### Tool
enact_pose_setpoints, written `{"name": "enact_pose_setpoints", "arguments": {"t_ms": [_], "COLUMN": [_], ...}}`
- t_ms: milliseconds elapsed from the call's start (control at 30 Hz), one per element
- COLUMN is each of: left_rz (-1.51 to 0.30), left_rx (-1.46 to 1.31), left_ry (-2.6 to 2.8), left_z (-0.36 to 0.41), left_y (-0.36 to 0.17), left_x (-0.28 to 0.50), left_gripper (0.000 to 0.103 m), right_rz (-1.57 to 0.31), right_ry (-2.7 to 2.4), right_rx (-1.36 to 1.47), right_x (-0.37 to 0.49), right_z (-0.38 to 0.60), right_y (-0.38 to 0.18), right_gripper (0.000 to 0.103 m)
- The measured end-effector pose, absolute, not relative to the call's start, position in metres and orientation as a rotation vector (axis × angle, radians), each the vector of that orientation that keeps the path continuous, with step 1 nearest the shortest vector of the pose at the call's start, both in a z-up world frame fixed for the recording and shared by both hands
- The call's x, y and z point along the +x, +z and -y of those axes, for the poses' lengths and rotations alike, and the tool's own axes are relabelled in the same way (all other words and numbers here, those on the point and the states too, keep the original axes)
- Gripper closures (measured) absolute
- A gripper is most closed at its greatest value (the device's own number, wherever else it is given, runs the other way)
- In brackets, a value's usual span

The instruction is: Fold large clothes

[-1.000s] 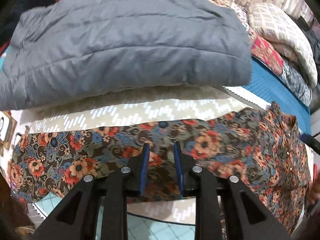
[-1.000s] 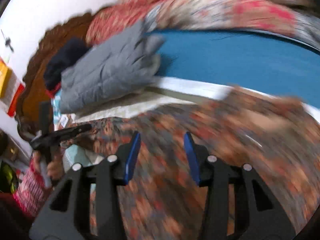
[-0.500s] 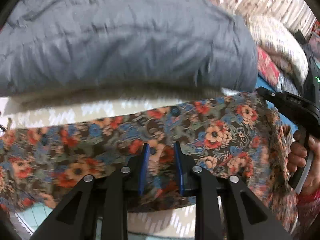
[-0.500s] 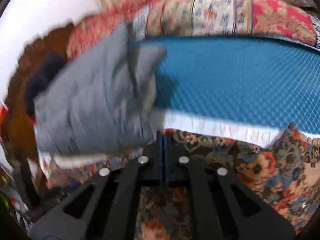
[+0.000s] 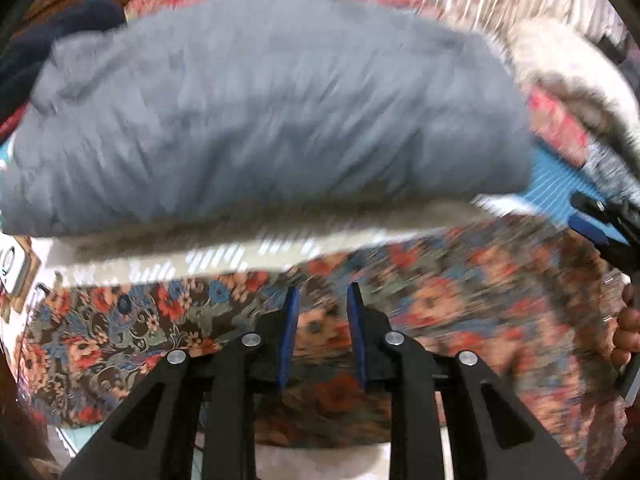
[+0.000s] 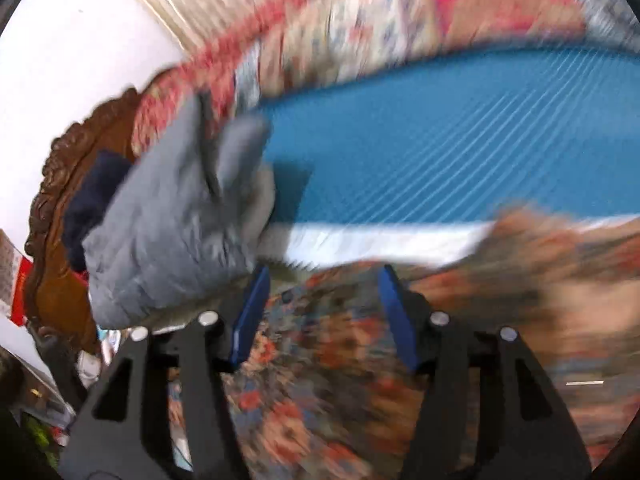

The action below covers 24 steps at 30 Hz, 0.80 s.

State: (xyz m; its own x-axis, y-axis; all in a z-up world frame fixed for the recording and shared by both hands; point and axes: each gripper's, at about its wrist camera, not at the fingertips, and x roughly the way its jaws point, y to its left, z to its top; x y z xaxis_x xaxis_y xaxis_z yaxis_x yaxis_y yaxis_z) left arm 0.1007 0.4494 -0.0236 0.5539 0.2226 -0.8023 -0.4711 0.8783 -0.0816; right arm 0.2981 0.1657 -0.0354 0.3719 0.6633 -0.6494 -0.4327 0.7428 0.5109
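Folding looks barely underway: floral garment (image 5: 168, 320) lies spread, left gripper (image 5: 322, 336) pinching its fabric, right gripper (image 5: 596, 220) at three o'clock opening empty.

right tool (image 6: 322, 312) reopening over floral garment (image 6: 304, 380) — no longer pinched shut

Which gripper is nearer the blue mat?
Right. The right gripper, jaws opening over the cloth and gripping nothing, is just short of the mat; the left gripper, shut on the cloth, sits farther back.
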Motion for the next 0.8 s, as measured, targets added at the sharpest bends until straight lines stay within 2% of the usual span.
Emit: {"name": "enact_pose_setpoints", "arguments": {"t_ms": [100,200,233,267,333,367,433,533,633,800], "left_rz": [-0.858,-0.861,-0.871,-0.888,-0.916,-0.936,-0.966,-1.001,-0.938,-0.923], "left_rx": [-0.278,-0.241,-0.225,-0.198,-0.149,-0.117,-0.076,-0.005,0.08,0.094], "left_ry": [0.301,0.175,0.14,0.098,0.058,0.047,0.049,0.124,0.177,0.191], "left_z": [-0.415,-0.371,-0.353,-0.329,-0.299,-0.287,-0.272,-0.265,-0.254,-0.247], "left_y": [-0.004,0.0,-0.001,-0.007,-0.019,-0.031,-0.047,-0.073,-0.079,-0.083], "left_x": [0.109,0.127,0.133,0.142,0.152,0.162,0.173,0.185,0.185,0.187], "left_gripper": [0.103,0.103,0.103,0.103,0.103,0.103,0.103,0.103,0.103,0.103], "right_rz": [-0.877,-0.885,-0.915,-0.939,-1.024,-1.067,-1.089,-0.952,-0.979,-0.943], "right_ry": [0.569,0.396,0.356,0.337,0.324,0.331,0.358,0.315,0.273,0.292], "right_rx": [0.088,-0.015,-0.017,-0.017,0.007,0.024,0.039,0.06,0.117,0.14], "right_x": [0.302,0.319,0.329,0.333,0.348,0.354,0.358,0.354,0.363,0.364], "right_z": [-0.103,-0.043,-0.023,-0.014,0.003,0.004,0.005,0.002,0.002,0.007], "right_y": [-0.016,-0.023,-0.031,-0.037,-0.059,-0.071,-0.084,-0.073,-0.101,-0.104], "right_gripper": [0.049,0.049,0.044,0.036,0.034,0.048,0.082,0.086,0.086,0.083]}}
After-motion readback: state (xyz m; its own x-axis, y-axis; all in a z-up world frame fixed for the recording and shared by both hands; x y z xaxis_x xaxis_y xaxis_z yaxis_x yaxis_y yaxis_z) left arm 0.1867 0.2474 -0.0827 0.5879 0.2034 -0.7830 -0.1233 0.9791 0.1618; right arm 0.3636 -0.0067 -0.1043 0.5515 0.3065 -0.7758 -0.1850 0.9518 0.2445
